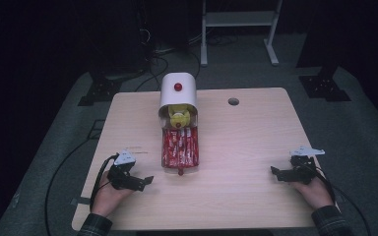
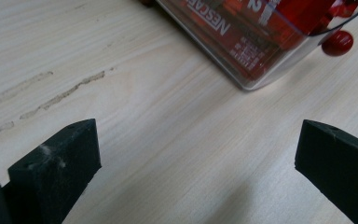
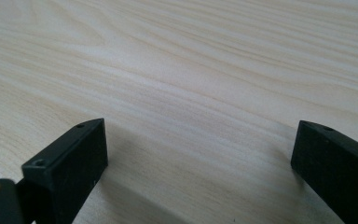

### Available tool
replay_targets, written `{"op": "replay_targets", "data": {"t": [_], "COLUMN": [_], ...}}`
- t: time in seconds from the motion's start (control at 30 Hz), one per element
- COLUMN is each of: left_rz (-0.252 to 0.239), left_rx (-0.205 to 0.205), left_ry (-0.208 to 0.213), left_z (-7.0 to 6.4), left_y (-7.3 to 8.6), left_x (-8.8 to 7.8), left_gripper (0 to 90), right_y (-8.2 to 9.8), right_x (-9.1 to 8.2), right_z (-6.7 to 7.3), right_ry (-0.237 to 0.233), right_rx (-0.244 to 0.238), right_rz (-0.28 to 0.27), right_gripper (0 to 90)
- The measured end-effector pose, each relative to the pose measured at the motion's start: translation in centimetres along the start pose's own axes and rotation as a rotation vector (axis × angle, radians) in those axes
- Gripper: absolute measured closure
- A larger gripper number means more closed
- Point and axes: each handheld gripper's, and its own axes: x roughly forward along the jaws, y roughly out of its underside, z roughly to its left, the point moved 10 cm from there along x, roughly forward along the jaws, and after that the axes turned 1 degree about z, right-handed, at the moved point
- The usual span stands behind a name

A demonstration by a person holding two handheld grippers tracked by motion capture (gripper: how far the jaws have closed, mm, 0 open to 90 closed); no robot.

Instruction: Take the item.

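Dark room, grey carpet, black stand feet and a white frame beyond; pale wood table (image 1: 246, 147) with a round cable hole (image 1: 233, 102) near its far edge. High view, item one: a white container (image 1: 178, 91) with a red knob (image 1: 178, 87) on top, standing at the table's far middle, a yellow object (image 1: 179, 118) at its open front, too small to identify. Item two: a clear tray (image 1: 180, 152) of red sachets (image 1: 179, 145) running from that opening toward me, a small red ball (image 1: 180, 172) at its near end. Item three: my left gripper (image 1: 147, 180), resting low on the table left of the tray's near end, pointing right, cable trailing behind. Item four: my right gripper (image 1: 274, 172), well apart at the table's right, pointing left. Left gripper view: both black jaws spread wide over bare wood, nothing between them; the tray's clear corner ahead, red sachets lettered in white, the red ball beside it; faint scuff marks (image 2: 42, 95) on the wood. Right gripper view: jaws spread wide, bare wood grain between and beyond.
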Motion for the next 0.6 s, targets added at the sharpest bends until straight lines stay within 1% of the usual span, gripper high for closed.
{"op": "replay_targets", "data": {"t": [0.27,0.37,0.5,0.6], "left_rz": [-0.022,-0.02,-0.038,-0.058], "left_rx": [-0.003,0.007,-0.003,-0.013], "left_ry": [0.007,0.003,0.002,0.006], "left_z": [0.0,0.0,0.1,0.0], "left_y": [-1.1,-1.4,-1.9,-2.7], "left_x": [-0.4,-0.6,-0.8,-1.1], "left_gripper": [0.0,0.0,0.0,0.0], "right_y": [0.0,0.0,0.0,0.0], "right_x": [0.0,0.0,0.0,0.0], "right_z": [0.0,0.0,0.0,0.0], "right_ry": [-0.001,-0.001,-0.001,-0.002], "right_rx": [0.002,0.002,0.002,0.001], "right_rz": [0.002,0.002,0.002,0.002], "right_gripper": [2.9,2.9,2.9,2.9]}}
